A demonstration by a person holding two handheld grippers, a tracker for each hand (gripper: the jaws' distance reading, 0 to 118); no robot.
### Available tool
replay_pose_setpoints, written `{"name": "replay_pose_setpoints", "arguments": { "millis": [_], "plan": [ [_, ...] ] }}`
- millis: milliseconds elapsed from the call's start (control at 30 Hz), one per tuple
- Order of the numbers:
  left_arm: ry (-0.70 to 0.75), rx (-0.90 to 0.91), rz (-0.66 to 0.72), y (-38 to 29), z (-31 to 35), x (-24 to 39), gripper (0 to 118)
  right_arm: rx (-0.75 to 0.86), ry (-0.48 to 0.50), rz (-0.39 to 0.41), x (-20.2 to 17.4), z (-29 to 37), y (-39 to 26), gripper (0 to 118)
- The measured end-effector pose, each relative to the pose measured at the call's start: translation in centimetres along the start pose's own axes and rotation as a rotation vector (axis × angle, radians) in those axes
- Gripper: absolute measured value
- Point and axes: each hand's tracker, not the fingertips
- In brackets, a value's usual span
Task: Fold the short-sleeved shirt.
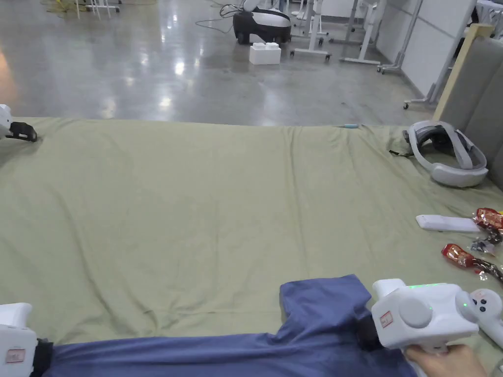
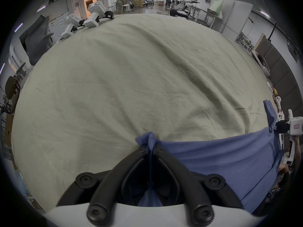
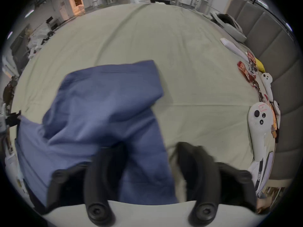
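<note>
Your shirt [image 1: 255, 346] is a plain slate blue, no print, darker in the creases by your right gripper [image 3: 150, 150], whose jaws are matte black on a white body. Your left gripper [image 2: 151, 148] matches: black jaws, white housing, blue cloth between them. The sheet [image 1: 196, 206] under it all is a flat pale olive green. At three o'clock you've got red, shiny snack wrappers [image 1: 459, 255], a white remote [image 1: 444, 223] and a white controller [image 3: 259, 124] with black buttons. At two o'clock, a white and grey headset [image 1: 449, 152].
</note>
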Motion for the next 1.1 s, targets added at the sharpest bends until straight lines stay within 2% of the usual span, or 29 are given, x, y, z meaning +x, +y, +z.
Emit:
{"name": "replay_pose_setpoints", "arguments": {
  "millis": [67,200,333,500,633,767,833,867,900,933,967,1000,1100],
  "plan": [
    [-0.016,0.016,0.063,0.2,1.0,-0.3,7,0.003,0.020,0.031,0.5,0.8,-0.6,3],
    [-0.133,0.160,0.134,-1.4,7.4,-2.2,7,0.144,0.078,-0.063,2.4,4.8,-3.3,3],
    [-0.171,0.241,0.050,-6.8,14.4,-3.5,7,0.270,0.143,-0.090,2.6,10.8,-9.6,3],
    [-0.194,0.270,0.050,-15.5,19.3,-5.4,7,0.344,0.167,-0.149,1.6,16.6,-20.2,3],
    [-0.208,0.244,0.104,-21.1,19.7,-5.5,7,0.351,0.131,-0.170,1.0,16.8,-26.9,3],
    [-0.178,0.213,0.064,-22.9,16.9,-5.5,8,0.269,0.127,-0.203,0.7,13.7,-29.6,3],
    [-0.163,0.197,0.080,-23.0,15.4,-6.2,9,0.280,0.121,-0.209,0.2,12.4,-30.2,4],
    [-0.169,0.196,0.088,-23.2,15.2,-6.4,14,0.268,0.122,-0.220,0.1,11.8,-30.2,8],
    [-0.171,0.193,0.098,-23.5,15.4,-6.5,43,0.261,0.117,-0.237,0.1,11.4,-30.1,36],
    [-0.159,0.194,0.103,-23.5,15.5,-6.7,78,0.261,0.119,-0.238,-0.3,11.7,-30.3,64],
    [-0.133,0.211,0.108,-23.6,15.6,-7.0,96,0.259,0.115,-0.239,-0.3,11.7,-30.3,86],
    [-0.108,0.222,0.102,-23.6,16.0,-7.2,95,0.258,0.113,-0.247,-0.3,11.9,-30.3,93],
    [-0.088,0.329,0.076,-23.1,19.7,-7.2,95,0.326,0.111,-0.240,-0.5,14.5,-30.2,93]
  ]
}}
